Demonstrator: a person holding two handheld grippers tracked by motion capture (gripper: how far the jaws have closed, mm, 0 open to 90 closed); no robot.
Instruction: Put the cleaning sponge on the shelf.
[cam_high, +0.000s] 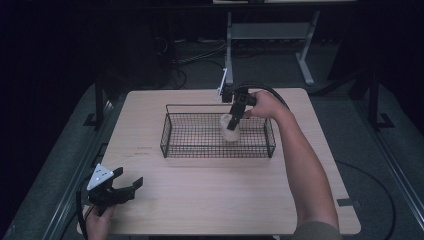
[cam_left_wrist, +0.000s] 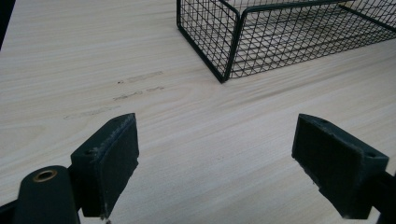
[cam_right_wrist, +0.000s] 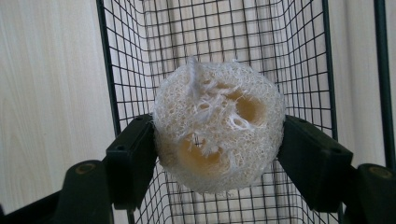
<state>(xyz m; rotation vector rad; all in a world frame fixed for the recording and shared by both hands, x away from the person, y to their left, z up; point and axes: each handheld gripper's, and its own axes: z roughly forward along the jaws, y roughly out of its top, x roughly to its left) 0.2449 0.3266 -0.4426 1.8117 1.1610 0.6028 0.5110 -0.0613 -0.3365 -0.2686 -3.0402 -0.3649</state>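
Clamped between the pads of the right claw (cam_right_wrist: 219, 149), a pale loofah sponge (cam_right_wrist: 218, 126) hangs inside the black wire basket (cam_high: 170, 135), mesh walls close around it; left claw (cam_high: 129, 185) rests wide apart on the bare worktop (cam_high: 210, 195).

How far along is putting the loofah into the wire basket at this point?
Done: the right gripper has picked up the loofah and brought it over the wire basket. In hand: its jaws are shut on the loofah, which hangs inside the basket walls; whether it touches the floor I cannot tell. Left: opening the jaws and withdrawing. The left gripper rests open near the table's front corner, idle.
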